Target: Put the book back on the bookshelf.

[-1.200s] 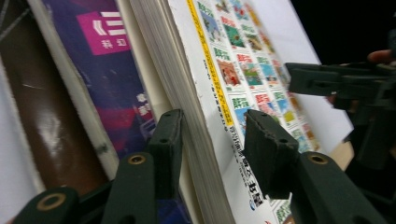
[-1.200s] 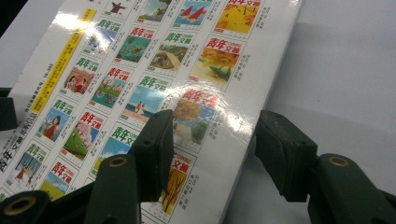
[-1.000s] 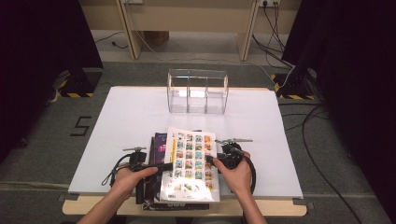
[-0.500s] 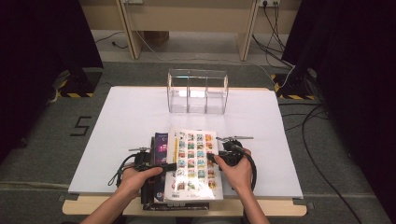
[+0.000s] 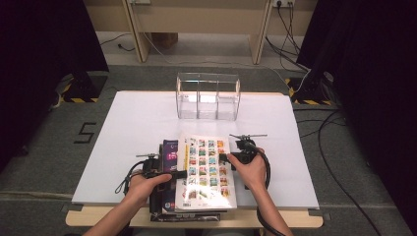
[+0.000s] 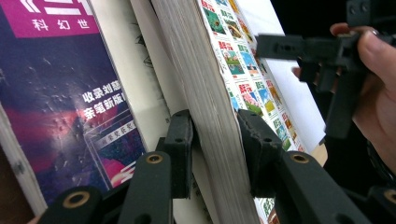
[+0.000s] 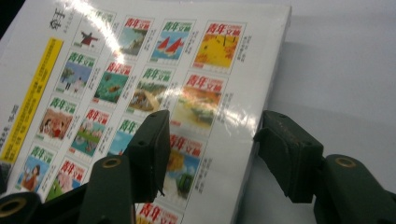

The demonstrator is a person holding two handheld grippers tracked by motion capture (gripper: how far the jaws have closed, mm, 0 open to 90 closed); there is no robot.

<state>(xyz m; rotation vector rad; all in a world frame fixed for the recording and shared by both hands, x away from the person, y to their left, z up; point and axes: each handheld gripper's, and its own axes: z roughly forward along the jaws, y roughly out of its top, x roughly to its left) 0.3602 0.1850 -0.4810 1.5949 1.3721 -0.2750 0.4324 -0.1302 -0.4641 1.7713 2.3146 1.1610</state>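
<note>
The thick white magazine (image 5: 205,172) with the grid of small coloured covers sits at the six o'clock edge of the table (image 5: 137,118), on top of a stack whose purple-covered magazine (image 5: 170,162) shows at its nine o'clock side. Its long axis runs roughly from six to twelve o'clock, toward the clear three-bay organizer (image 5: 208,96) well beyond it at twelve. The left gripper (image 6: 215,149) meets the magazine from nine o'clock; its jaws have just been closing, and the left gripper view shows them straddling the page block, both pads against it, so it is grasping the magazine at the spine-side edge. The right gripper (image 7: 212,154) comes from three o'clock with its jaws spread: one jaw hangs over the printed cover, the other stands off past the free edge above bare table, so it is released and grips nothing. Both grippers are at the magazine, on opposite long edges. Lifting it as a whole looks to depend on the right gripper closing across that three o'clock edge.
</note>
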